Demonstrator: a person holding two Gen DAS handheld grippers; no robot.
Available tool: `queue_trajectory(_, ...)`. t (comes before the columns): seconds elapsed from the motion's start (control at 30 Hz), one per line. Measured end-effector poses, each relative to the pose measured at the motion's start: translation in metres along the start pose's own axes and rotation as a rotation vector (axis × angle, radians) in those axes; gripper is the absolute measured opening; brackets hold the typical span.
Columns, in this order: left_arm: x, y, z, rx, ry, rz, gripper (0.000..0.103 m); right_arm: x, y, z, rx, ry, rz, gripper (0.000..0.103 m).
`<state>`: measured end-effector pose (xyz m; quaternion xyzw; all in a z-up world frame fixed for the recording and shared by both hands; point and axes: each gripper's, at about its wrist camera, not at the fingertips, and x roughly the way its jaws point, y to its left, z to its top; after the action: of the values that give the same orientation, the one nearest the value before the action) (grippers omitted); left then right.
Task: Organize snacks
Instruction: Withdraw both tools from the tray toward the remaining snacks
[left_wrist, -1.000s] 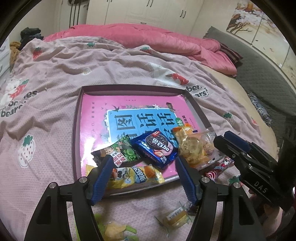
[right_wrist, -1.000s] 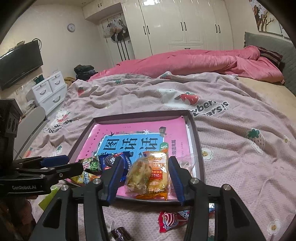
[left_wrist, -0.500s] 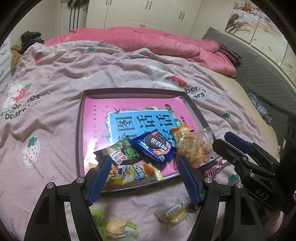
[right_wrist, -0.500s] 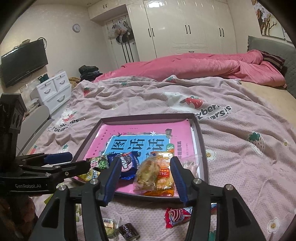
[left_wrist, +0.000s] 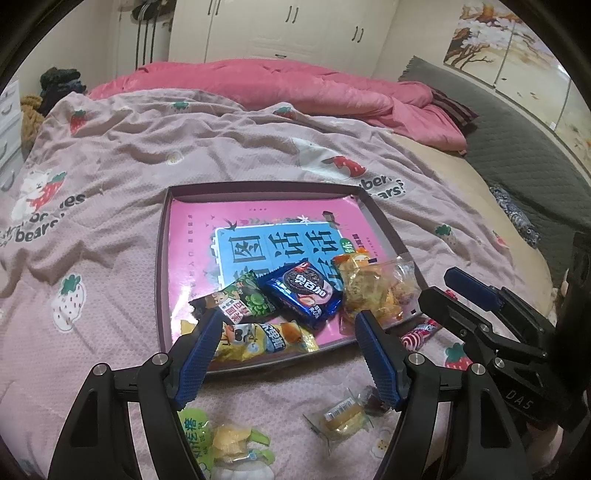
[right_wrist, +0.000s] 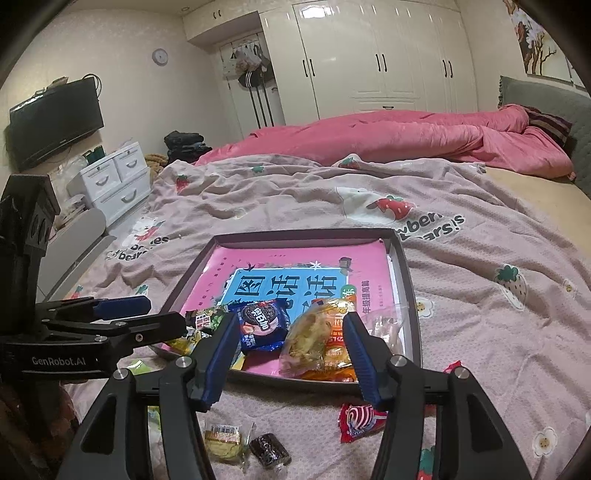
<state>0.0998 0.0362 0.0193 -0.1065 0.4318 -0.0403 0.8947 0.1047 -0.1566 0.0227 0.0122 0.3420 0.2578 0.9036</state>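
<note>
A dark tray (left_wrist: 161, 280) (right_wrist: 410, 291) lined with a pink book lies on the bed. In it lie a blue Oreo pack (left_wrist: 301, 291) (right_wrist: 262, 321), a green snack pack (left_wrist: 236, 301), a yellow pack (left_wrist: 258, 339) and a clear orange bag (left_wrist: 373, 291) (right_wrist: 321, 339). Loose on the blanket lie a red-white candy (left_wrist: 419, 332) (right_wrist: 360, 421), a small yellow cake (left_wrist: 341, 417) (right_wrist: 221, 439), a dark candy (right_wrist: 269, 448) and a green chip bag (left_wrist: 218, 439). My left gripper (left_wrist: 288, 350) and right gripper (right_wrist: 290, 354) are open and empty above the tray's near edge.
A pink duvet (left_wrist: 280, 88) lies across the far bed. A grey headboard (left_wrist: 517, 147) is at the right. White drawers (right_wrist: 114, 181) and a TV (right_wrist: 55, 122) stand left of the bed. Wardrobes (right_wrist: 369, 55) line the far wall.
Both grippers have drawn back and up from the tray, open throughout. More loose snacks on the blanket in front of the tray have come into view.
</note>
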Motion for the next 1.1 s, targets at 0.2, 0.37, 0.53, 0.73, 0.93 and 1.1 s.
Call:
queue_trajectory(0.2, -0.008, -0.001, -0.002, 0.014, -0.013, 0.012, 0.077, -0.009, 0.002, -0.003, -0.009, -0.005, -0.004, 0.058)
queue_trajectory(0.37, -0.014, -0.002, -0.006, 0.027, -0.013, 0.015, 0.078, -0.013, 0.005, -0.009, -0.019, 0.004, -0.002, 0.060)
queue_trajectory(0.53, -0.020, 0.002, -0.007, 0.029, -0.017, 0.024, 0.078, -0.017, 0.006, -0.014, -0.027, 0.012, -0.003, 0.060)
queue_trajectory(0.73, -0.031, 0.006, -0.007, 0.028, -0.030, 0.028, 0.078, -0.022, 0.006, -0.016, -0.031, 0.012, -0.003, 0.060)
queue_trajectory(0.93, -0.035, 0.012, -0.011, 0.019, -0.023, 0.021, 0.078, -0.025, 0.006, -0.022, -0.036, 0.023, -0.007, 0.060)
queue_trajectory(1.1, -0.037, 0.013, -0.015, 0.026, -0.015, 0.029, 0.078, -0.027, 0.007, -0.026, -0.050, 0.034, -0.012, 0.060)
